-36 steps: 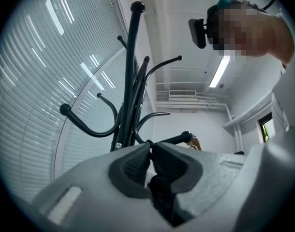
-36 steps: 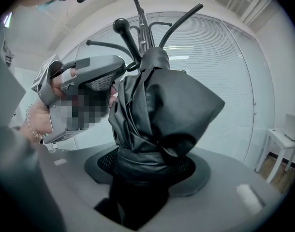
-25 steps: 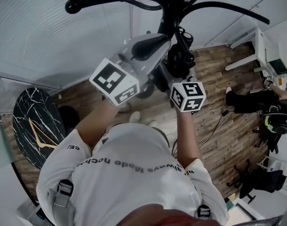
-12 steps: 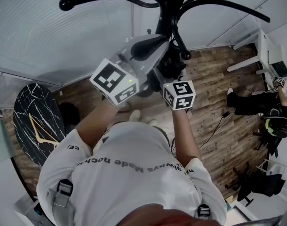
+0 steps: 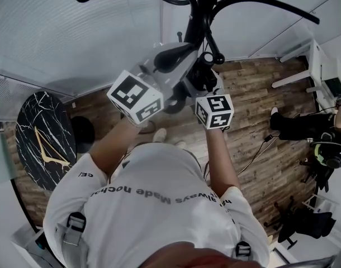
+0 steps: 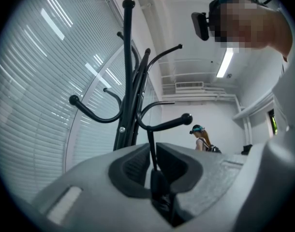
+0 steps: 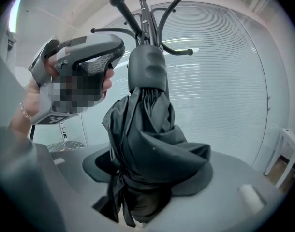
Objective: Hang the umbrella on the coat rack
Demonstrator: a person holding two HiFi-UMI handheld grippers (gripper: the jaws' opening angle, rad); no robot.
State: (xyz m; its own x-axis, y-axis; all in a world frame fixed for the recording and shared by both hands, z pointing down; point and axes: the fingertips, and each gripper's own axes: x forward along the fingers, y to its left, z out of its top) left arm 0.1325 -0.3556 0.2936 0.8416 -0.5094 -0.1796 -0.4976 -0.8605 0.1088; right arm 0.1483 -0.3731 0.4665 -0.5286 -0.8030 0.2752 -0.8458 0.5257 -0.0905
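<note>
Jaws of the left gripper (image 6: 153,151), in the left gripper view, are closed down to a slit on a thin black strap (image 6: 150,138). The strap runs straight up to a ball-tipped hook (image 6: 171,123) of the coat rack (image 6: 127,71) and seems to sit over it.

From the right gripper view, the right gripper (image 7: 147,173) stands wide round the folded umbrella (image 7: 147,129), and its jaws have just been opening. The dark cloth bulges between the pads and spills over them, so this looks like a loosened hold and not a clamp. The grey handle (image 7: 146,69) points up toward the rack.

Seen from the head view, both grippers meet close under the rack's arms, with the dark bundle between them, above the wooden floor (image 5: 254,94).

The umbrella should be light, with a stiff core under soft, slick cloth that gives and slides under the pads. A firm hold belongs on the handle or square across the bundle. The strap is limp and thin, fit only for hooking, and it could slip off the hook if let go slack
</note>
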